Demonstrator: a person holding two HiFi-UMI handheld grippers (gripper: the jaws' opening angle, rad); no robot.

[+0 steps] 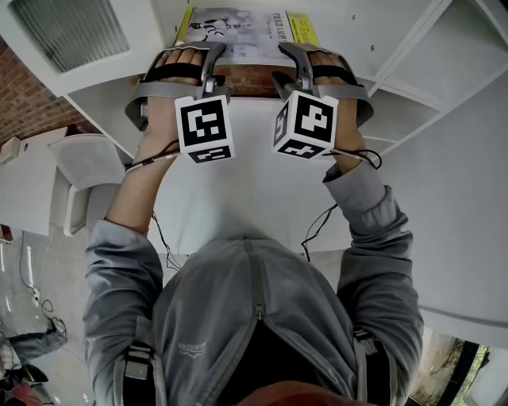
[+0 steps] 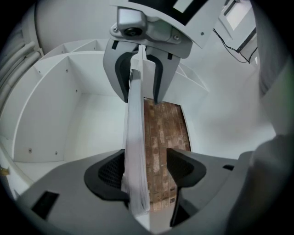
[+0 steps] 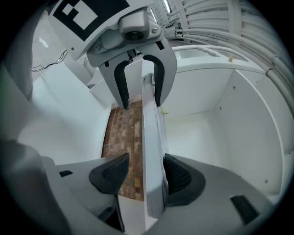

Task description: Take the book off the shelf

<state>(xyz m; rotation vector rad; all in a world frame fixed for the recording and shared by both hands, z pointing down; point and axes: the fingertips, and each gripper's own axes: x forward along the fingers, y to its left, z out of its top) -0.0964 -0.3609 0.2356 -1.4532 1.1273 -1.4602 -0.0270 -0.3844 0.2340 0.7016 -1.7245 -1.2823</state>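
Ok, room first: white everywhere. A white shelf unit [image 1: 413,71] w/ open box compartments fans out ahead. A flat white surface [image 1: 238,198] runs under both arms. There's a red-brown brick wall [image 1: 24,103] off to the left & a ribbed grey grille [image 1: 71,28] top left. The person, in a grey zip hoodie [image 1: 254,309], has both arms stretched fwd, w/ thin black cables [image 1: 317,226] hanging by the wrists.

Materials: the shelf panels are smooth & matte, w/ small screw dots in the side walls. The book [image 1: 238,24] is a slim paperback w/ a white illustrated cover & yellow at both side edges. Its black title print is too small to read. It's up at the shelf, top centre of the head view, cover facing the head cam, near edge down between the two tools. Edge-on in both gripper views it's a thin white page block, slightly wavy. A brick strip [image 2: 161,137] shows beside it; wall or something else, can't say.

Now the left claw [image 2: 147,170]: grey body, black ribbed pads, jaws parted wider than the book. The book sits betw. them, against the pad on the view's left [image 2: 110,173]. The other pad [image 2: 183,167] stands off, w/ brick visible in the gap. So it's straddling, not clamped.

The right claw [image 3: 147,174] is the same story mirrored: page block against the pad on the view's right [image 3: 181,176], opposite pad [image 3: 112,172] clear of it. Each claw faces the other along the book's edge. The b/w marker cubes [image 1: 204,128] sit side by side, close, not touching.
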